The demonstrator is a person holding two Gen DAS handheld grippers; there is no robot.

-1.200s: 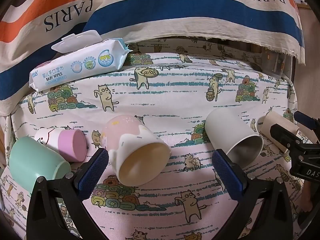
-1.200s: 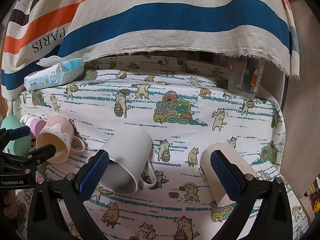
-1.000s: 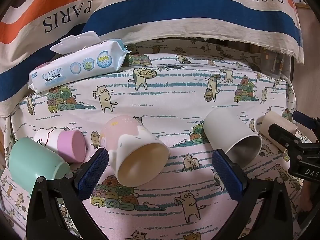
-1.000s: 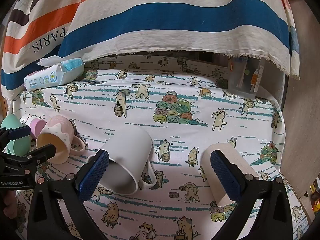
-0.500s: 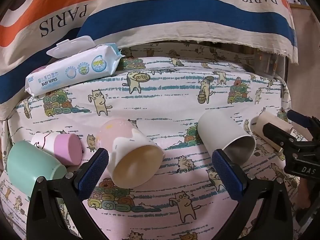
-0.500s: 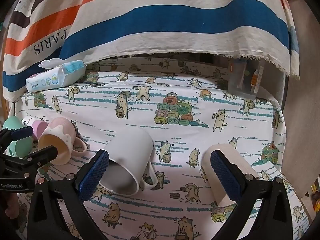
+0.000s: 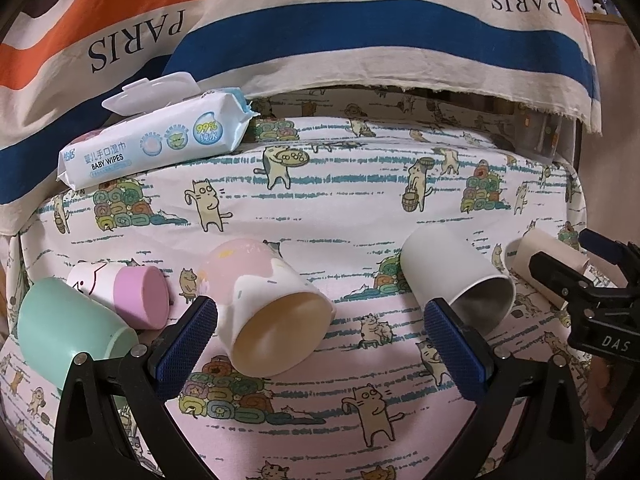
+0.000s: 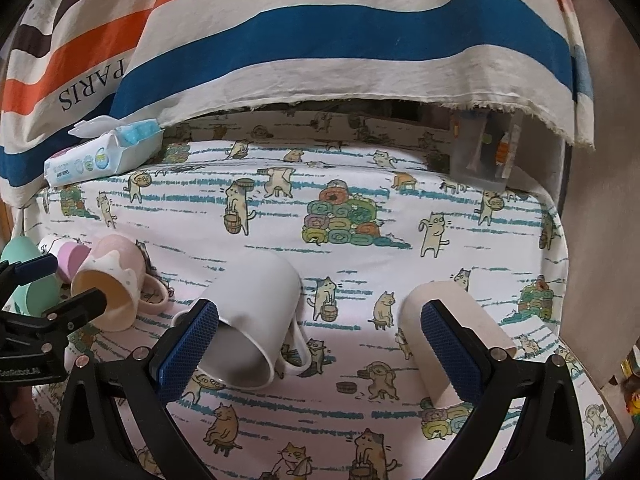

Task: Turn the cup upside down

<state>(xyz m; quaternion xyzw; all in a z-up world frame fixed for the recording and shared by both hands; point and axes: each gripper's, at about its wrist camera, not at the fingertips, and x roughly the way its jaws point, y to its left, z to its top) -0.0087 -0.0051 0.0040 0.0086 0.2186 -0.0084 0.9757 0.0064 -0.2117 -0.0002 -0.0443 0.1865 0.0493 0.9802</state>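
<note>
Surface: cat-print cloth (image 7: 340, 184), five cups lying tipped over on it
Change: left gripper (image 7: 320, 344) is seen nudged a bit closer to the pink-and-white cup (image 7: 264, 304)
Writing: "BABY WIPES" and "99%" on wipes pack (image 7: 156, 144), "PARIS" on striped fabric (image 7: 360, 32)
Left gripper: spread wide, nothing held
Right gripper (image 8: 320, 344): spread wide too, left pad by white mug (image 8: 248, 316)

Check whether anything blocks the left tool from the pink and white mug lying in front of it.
Nothing visible does. The left tool is open and the pink and white mug lies on its side just ahead, mouth toward the camera, partly between the fingers. The lilac-capped cup lies to its left, the white mug to its right, both apart from it.
</note>
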